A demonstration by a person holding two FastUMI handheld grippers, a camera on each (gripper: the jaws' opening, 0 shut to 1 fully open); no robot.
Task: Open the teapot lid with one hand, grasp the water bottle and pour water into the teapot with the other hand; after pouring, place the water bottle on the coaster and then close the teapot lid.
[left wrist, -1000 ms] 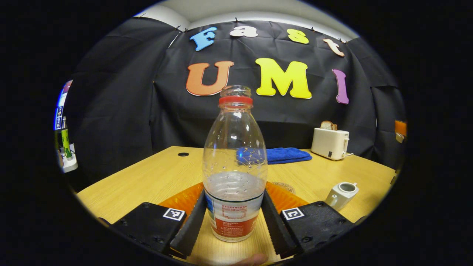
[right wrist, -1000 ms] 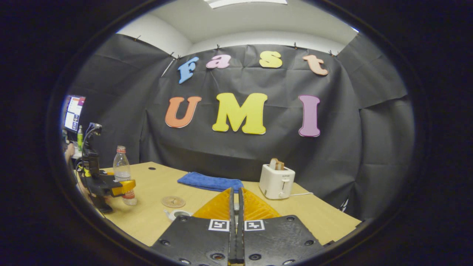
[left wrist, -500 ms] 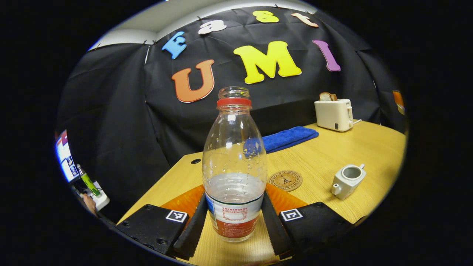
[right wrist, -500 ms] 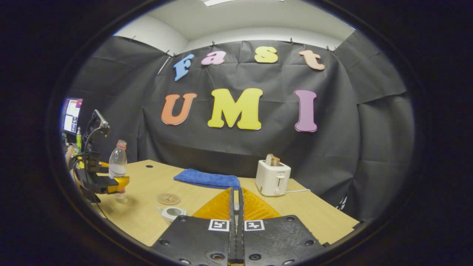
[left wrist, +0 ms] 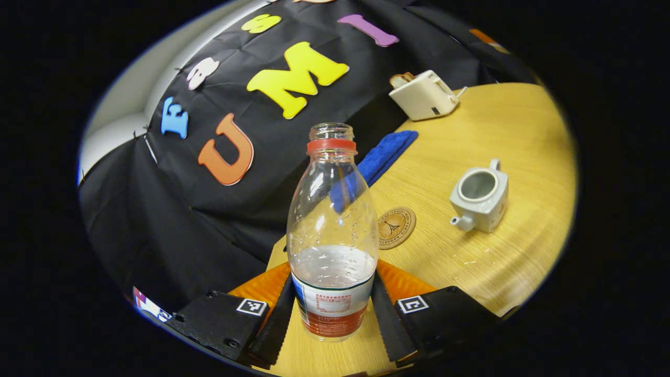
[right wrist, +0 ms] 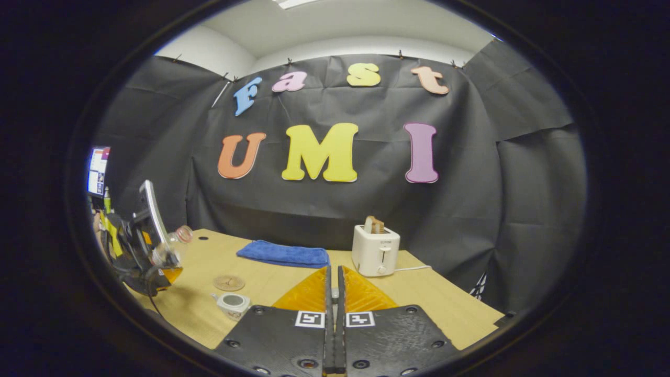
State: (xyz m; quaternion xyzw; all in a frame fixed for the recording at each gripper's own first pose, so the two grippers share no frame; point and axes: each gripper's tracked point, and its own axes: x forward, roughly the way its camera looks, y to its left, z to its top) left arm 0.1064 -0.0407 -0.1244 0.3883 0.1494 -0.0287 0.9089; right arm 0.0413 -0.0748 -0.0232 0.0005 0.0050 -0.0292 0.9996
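Note:
My left gripper (left wrist: 332,306) is shut on the lower part of a clear water bottle (left wrist: 332,220) with a red neck ring, no cap, and some water in it. The right gripper view shows this bottle (right wrist: 177,242) lifted and leaning towards the teapot. The pale teapot (left wrist: 480,195) stands lidless on the table, right of the round coaster (left wrist: 396,226). My right gripper (right wrist: 333,293) hangs above the table behind the teapot (right wrist: 232,302), fingers pressed together. A small pale sliver shows in the slit between them. The rest of the lid is hidden.
A folded blue towel (left wrist: 378,158) lies at the back of the wooden table (left wrist: 502,125), with a white toaster (left wrist: 421,95) holding bread to its right. A monitor (right wrist: 97,170) and cables stand past the table's left edge.
My left gripper has lifted the bottle off the table and tilted it towards the teapot. The right gripper has stayed shut and nearly still.

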